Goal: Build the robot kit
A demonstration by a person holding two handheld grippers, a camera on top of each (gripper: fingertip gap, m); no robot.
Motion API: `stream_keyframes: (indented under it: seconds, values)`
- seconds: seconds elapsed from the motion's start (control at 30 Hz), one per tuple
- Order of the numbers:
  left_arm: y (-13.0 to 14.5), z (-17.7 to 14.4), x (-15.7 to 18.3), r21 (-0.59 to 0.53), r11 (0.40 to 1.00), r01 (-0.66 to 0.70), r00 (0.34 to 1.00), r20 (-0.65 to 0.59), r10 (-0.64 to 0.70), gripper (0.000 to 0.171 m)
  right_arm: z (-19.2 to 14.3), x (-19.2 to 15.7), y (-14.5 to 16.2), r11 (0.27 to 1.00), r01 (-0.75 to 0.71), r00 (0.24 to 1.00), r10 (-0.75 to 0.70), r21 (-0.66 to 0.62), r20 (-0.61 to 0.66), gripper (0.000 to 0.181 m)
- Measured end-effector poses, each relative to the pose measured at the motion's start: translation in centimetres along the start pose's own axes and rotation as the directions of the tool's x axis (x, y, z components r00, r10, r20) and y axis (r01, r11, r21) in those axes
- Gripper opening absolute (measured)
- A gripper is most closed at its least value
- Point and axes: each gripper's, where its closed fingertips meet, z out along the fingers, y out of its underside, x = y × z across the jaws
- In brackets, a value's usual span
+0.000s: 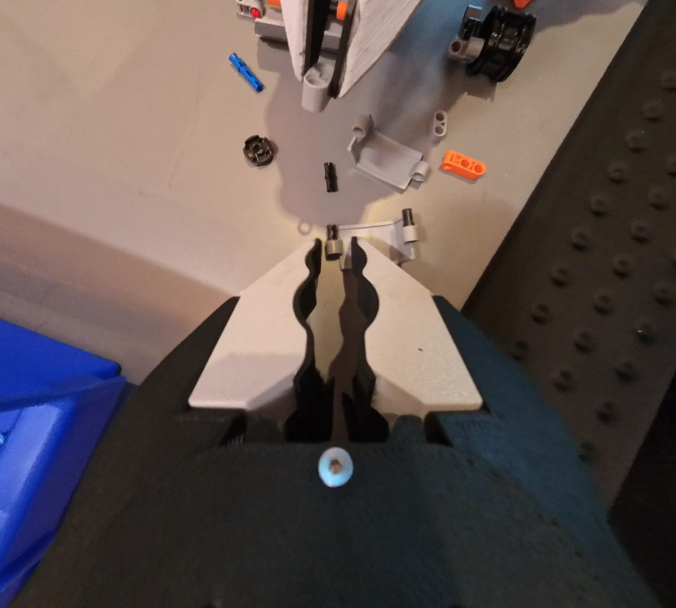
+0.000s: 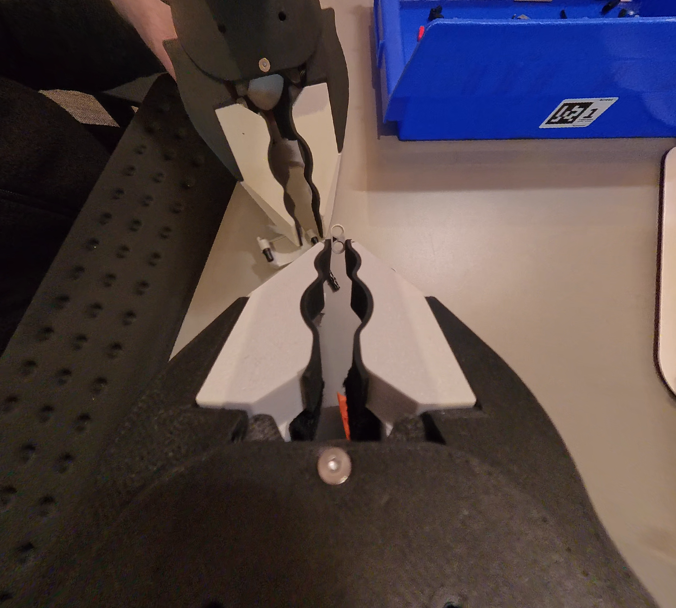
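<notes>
My left gripper (image 1: 334,246) is shut on the pinned end of a small grey panel (image 1: 380,235) that carries black pins, low over the beige table (image 1: 109,115). The panel also shows in the right wrist view (image 2: 272,254), beside the left gripper (image 2: 309,235). My right gripper (image 2: 338,244) is shut on a small grey two-hole connector (image 2: 337,239). In the left wrist view it (image 1: 318,78) comes down from the top with the connector (image 1: 315,89) at its tips. The two grippers' tips nearly meet.
Loose parts lie on the table: a blue pin (image 1: 246,73), black round piece (image 1: 259,150), black pin (image 1: 331,176), curved grey panel (image 1: 387,159), orange beam (image 1: 462,164), black wheel (image 1: 501,41), grey-and-orange block (image 1: 270,23). A blue bin (image 2: 512,78) and black perforated mat (image 2: 91,279) flank them. Tip to tip, the grippers are about 7 cm apart.
</notes>
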Motion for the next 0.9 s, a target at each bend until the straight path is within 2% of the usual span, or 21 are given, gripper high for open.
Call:
stream_keyframes:
  seconds: [0.23,0.43,0.67,0.9]
  values:
    - [-0.3,0.0,0.0,0.018,1.000,-0.020,1.000,0.017,0.020,0.005,-0.1,-0.1,-0.1,1.000,0.002,1.000,-0.002,0.003,0.000,0.005]
    - [-2.3,-1.5,-0.4,0.129,0.989,-0.077,0.994,0.088,0.066,0.005,-0.2,-0.1,-0.6,0.999,-0.011,1.000,0.011,0.031,0.004,0.005]
    - [-6.5,-5.2,0.0,0.306,0.934,-0.185,0.973,0.190,0.131,0.005,-1.4,-0.2,-2.8,0.974,-0.122,0.991,0.109,0.193,0.079,0.005]
    - [-8.4,-6.7,0.3,0.350,0.907,-0.235,0.956,0.250,0.152,0.005,-2.8,-0.4,-4.8,0.925,-0.200,0.975,0.154,0.322,0.162,0.005]
